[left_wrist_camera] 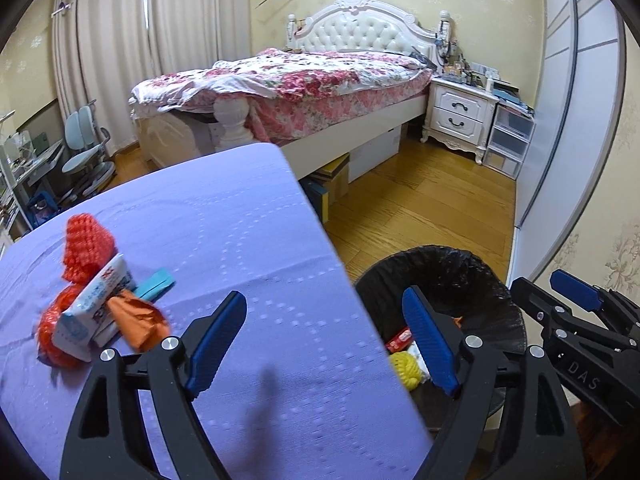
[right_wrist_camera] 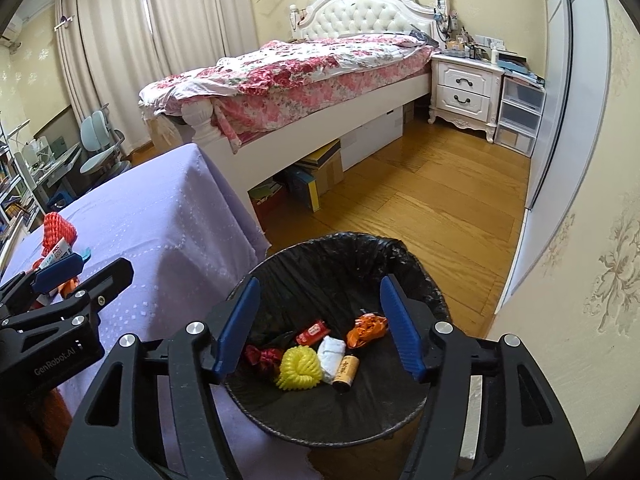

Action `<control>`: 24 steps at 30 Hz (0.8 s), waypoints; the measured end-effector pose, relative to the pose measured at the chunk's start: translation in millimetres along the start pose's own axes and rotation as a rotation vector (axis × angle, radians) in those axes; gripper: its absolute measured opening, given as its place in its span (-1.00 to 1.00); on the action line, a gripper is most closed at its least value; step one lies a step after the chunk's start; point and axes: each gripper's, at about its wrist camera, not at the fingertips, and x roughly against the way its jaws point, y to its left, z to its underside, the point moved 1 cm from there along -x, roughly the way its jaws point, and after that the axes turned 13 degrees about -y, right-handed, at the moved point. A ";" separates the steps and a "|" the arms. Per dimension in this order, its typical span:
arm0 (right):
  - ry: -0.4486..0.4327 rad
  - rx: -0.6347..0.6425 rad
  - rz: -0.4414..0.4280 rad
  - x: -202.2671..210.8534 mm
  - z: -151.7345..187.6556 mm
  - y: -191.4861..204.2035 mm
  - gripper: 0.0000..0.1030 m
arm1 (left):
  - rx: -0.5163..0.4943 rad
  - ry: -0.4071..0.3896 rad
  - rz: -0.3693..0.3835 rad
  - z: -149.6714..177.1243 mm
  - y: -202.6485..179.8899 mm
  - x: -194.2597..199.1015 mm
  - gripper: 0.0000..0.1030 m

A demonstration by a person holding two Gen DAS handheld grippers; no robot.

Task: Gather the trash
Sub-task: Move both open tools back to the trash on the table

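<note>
A bedroom with a floral-quilted bed [left_wrist_camera: 304, 80] fills the upper half of both views; nearer, a table under a lilac cloth [left_wrist_camera: 224, 240] runs across the lower left, and a bin lined with a black bag [right_wrist_camera: 352, 256] stands on the wood floor at lower centre of the right wrist view.

The left gripper [left_wrist_camera: 324, 340] hangs over the table's edge, jaws spread wide with nothing between them. The right gripper [right_wrist_camera: 320, 328] sits above the bin, jaws parted about halfway and empty too. Below it lie a yellow foam net [right_wrist_camera: 298, 368], a white wad, a small brown tube and red and orange wrappers.

What remains sits at the left of the left wrist view: a heap of red foam netting [left_wrist_camera: 86, 248], a white tissue pack [left_wrist_camera: 98, 304], a crumpled orange wrapper [left_wrist_camera: 140, 320] and a teal strip [left_wrist_camera: 156, 282], all touching. I'd judge everything light and soft. The netting should squash and grip well; the glossy pack may slide, so I'd pinch it across its narrow width. The wrapper looks easiest by its bunched middle.
</note>
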 end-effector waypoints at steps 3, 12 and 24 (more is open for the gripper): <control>0.006 0.012 -0.023 -0.1 1.8 14.1 0.21 | 0.015 -0.002 -0.037 3.5 19.7 6.9 0.56; 0.031 0.068 -0.139 1.8 9.1 71.2 0.23 | 0.053 -0.009 -0.138 17.2 75.2 35.9 0.56; 0.059 0.156 -0.259 6.3 15.4 145.7 0.23 | 0.132 0.008 -0.259 41.0 148.0 65.0 0.56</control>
